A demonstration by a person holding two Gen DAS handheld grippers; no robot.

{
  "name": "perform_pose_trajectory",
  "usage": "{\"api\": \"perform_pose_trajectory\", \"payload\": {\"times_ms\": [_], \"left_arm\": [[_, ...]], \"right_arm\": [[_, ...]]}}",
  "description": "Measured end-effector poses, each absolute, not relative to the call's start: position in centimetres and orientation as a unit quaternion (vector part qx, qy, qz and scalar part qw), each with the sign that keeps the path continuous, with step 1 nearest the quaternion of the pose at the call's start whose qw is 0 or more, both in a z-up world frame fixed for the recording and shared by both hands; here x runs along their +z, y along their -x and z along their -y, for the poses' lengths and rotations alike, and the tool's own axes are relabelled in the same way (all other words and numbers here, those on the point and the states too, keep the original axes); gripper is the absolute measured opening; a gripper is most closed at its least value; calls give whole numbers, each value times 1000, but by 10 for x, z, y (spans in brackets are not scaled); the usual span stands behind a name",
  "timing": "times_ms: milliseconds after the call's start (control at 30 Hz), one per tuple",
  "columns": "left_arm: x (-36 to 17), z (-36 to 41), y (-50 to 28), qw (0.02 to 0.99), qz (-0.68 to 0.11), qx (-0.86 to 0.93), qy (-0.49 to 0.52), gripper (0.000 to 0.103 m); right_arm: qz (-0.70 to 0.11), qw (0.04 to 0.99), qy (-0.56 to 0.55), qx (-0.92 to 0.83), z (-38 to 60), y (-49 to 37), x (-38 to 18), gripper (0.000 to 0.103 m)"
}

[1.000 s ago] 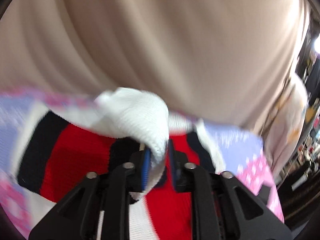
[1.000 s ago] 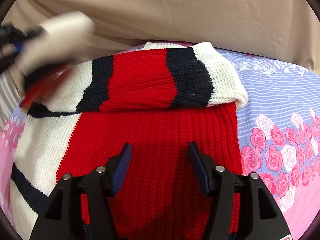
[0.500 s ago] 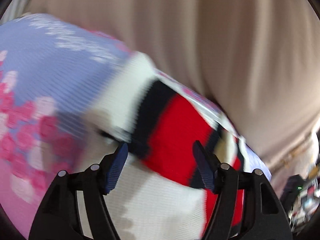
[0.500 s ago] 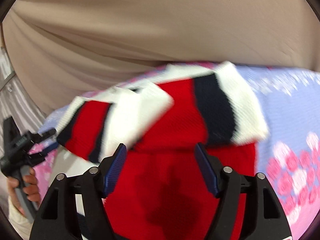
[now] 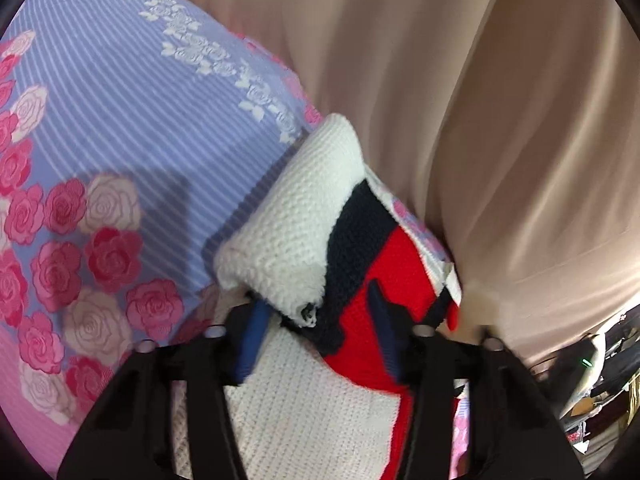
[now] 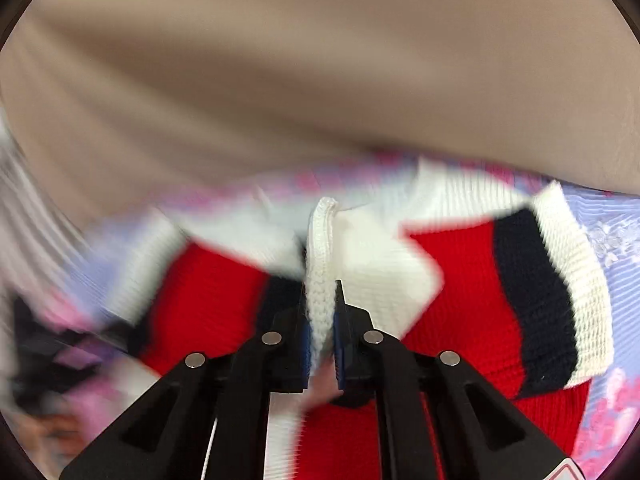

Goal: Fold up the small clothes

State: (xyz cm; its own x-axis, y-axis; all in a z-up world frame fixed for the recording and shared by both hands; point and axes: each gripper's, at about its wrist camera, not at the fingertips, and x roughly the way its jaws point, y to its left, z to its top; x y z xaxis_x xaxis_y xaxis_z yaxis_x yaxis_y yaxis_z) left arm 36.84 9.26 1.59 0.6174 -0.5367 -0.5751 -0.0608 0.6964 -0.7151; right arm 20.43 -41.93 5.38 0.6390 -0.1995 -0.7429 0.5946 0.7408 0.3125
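White knit edge of the sweater (image 6: 322, 264) sits pinched in the right gripper (image 6: 322, 336); pull gently. Left gripper (image 5: 316, 340) is apart.

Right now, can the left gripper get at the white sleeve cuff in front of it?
Probably yes. The left gripper has its jaws open, and the white cuff of the striped sweater lies just past them on the floral bedsheet, with nothing in between.

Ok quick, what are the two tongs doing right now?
Left tongs: open, empty, hovering over the sweater.
Right tongs: closed, pinching the sweater's white edge.
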Motion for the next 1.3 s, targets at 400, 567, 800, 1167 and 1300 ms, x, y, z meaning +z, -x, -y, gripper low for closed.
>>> {"api": "perform_pose_trajectory", "payload": {"times_ms": [400, 567, 800, 1167, 1300], "left_arm": [[-3, -75, -374, 798, -438, -171, 377, 46], [0, -84, -387, 807, -425, -147, 383, 49], [29, -86, -387, 858, -378, -122, 325, 10], [-8, -93, -390, 866, -402, -81, 285, 10], [-8, -100, -389, 859, -421, -99, 275, 10]], "right_arm": [[-387, 804, -322, -317, 484, -119, -5, 41], [-392, 792, -314, -348, 492, -127, -6, 44], [-353, 859, -209, -307, 463, -172, 62, 9], [-335, 833, -330, -291, 509, -134, 13, 6], [-388, 819, -274, -321, 509, -132, -4, 7]]}}
